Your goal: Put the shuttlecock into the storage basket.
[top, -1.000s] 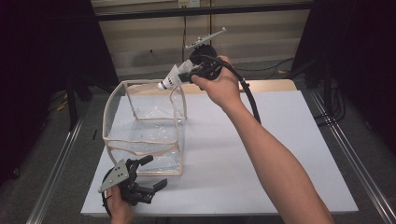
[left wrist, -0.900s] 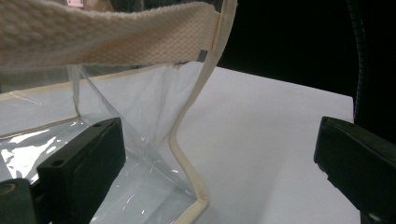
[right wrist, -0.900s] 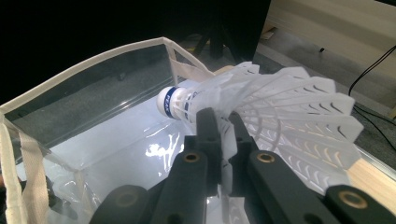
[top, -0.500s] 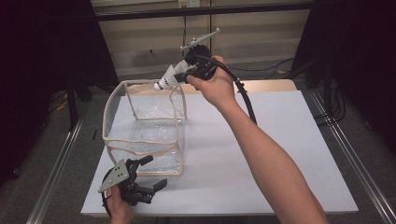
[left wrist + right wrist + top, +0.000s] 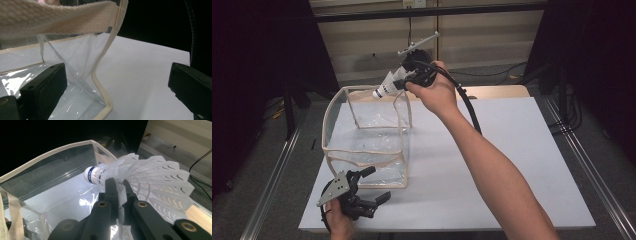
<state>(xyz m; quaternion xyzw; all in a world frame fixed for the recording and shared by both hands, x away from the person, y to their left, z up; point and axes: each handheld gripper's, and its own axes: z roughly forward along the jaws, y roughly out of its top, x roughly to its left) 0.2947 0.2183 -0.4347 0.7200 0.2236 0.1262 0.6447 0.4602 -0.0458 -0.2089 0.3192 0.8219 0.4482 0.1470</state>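
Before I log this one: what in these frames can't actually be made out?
- Print on the shuttlecock cork band: too small and blurred in the right gripper view.
- Inside floor of the clear bag: glare and creased plastic hide it in the high view; an item there can't be ruled out.
- Right gripper jaws: too small to separate in the high view.
- Left gripper: its right jaw is cut off by the frame edge in the left gripper view.

white table (image 5: 522, 165), grey floor (image 5: 257, 165), dark surroundings
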